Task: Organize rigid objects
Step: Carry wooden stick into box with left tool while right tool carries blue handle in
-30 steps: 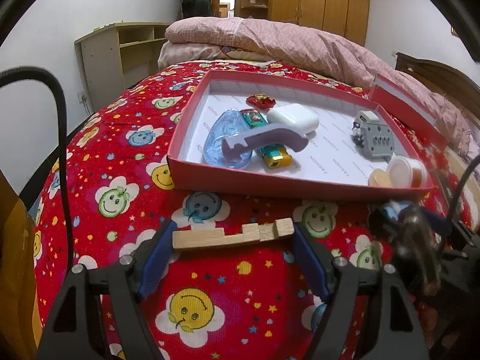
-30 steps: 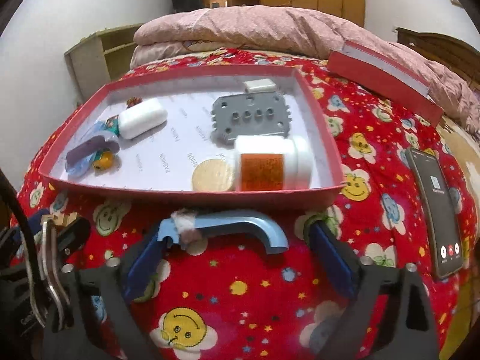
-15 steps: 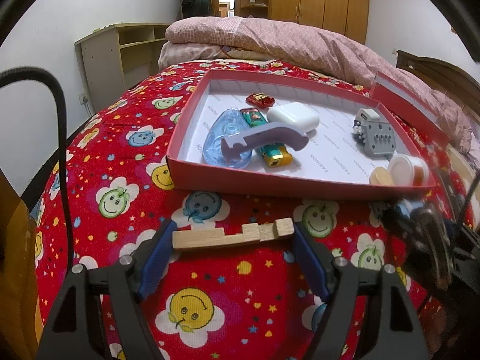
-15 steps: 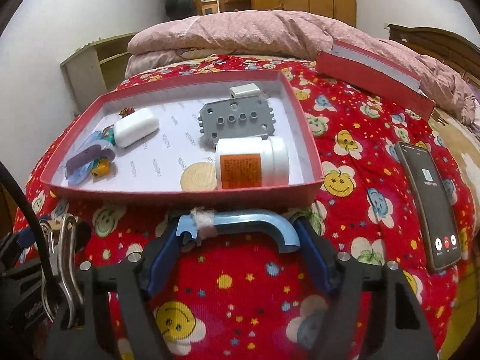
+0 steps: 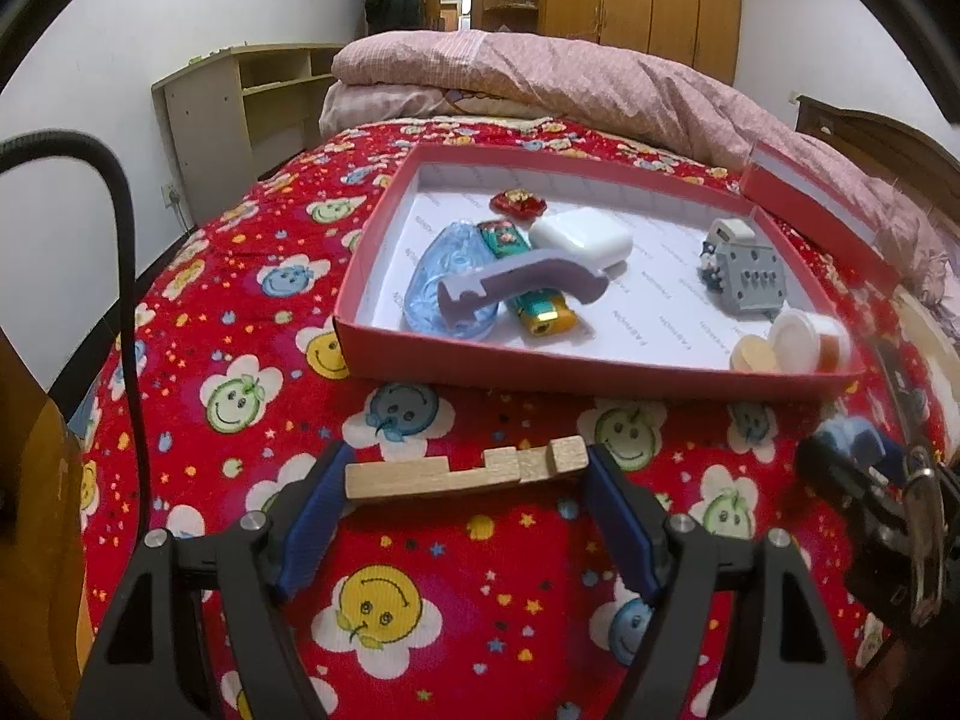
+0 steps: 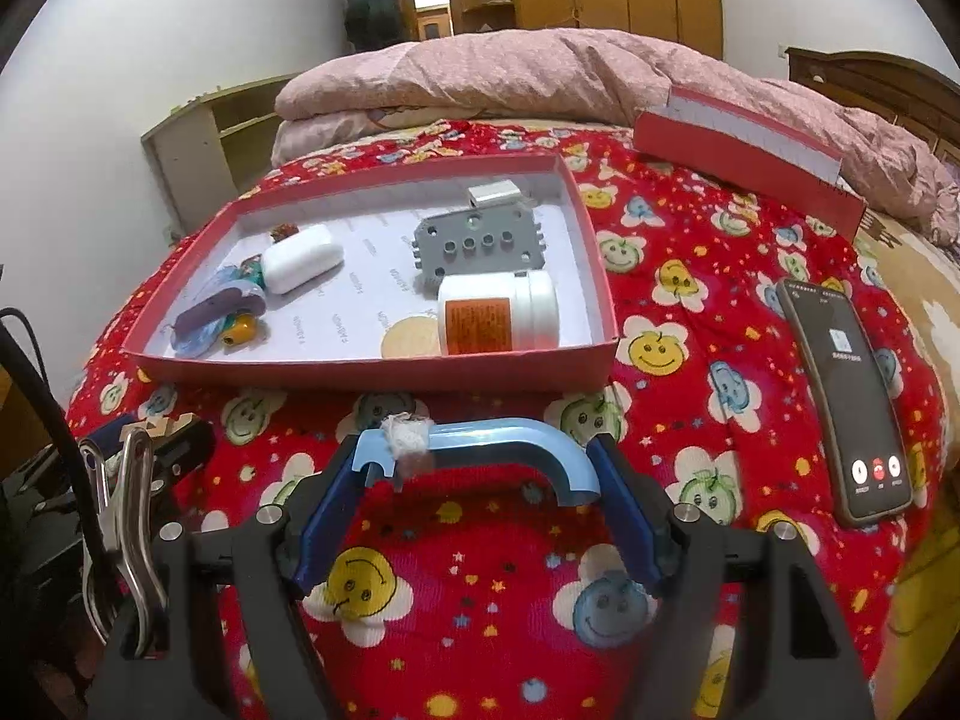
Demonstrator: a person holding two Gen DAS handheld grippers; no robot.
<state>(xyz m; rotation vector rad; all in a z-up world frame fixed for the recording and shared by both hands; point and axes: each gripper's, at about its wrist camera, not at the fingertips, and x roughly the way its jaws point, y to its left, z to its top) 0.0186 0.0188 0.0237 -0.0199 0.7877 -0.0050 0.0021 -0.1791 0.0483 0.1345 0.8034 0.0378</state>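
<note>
Between the left claw's (image 5: 467,476) pinching pads, a pale notched wooden block (image 5: 465,470); right claw (image 6: 480,474) clamping a curved blue handle (image 6: 486,450).

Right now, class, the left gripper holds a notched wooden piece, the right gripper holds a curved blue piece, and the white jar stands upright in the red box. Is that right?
Not quite. In the right wrist view the white jar lies on its side in the red box, beside a round wooden disc. The left gripper does hold the notched wooden piece, and the right gripper the curved blue piece.
</note>
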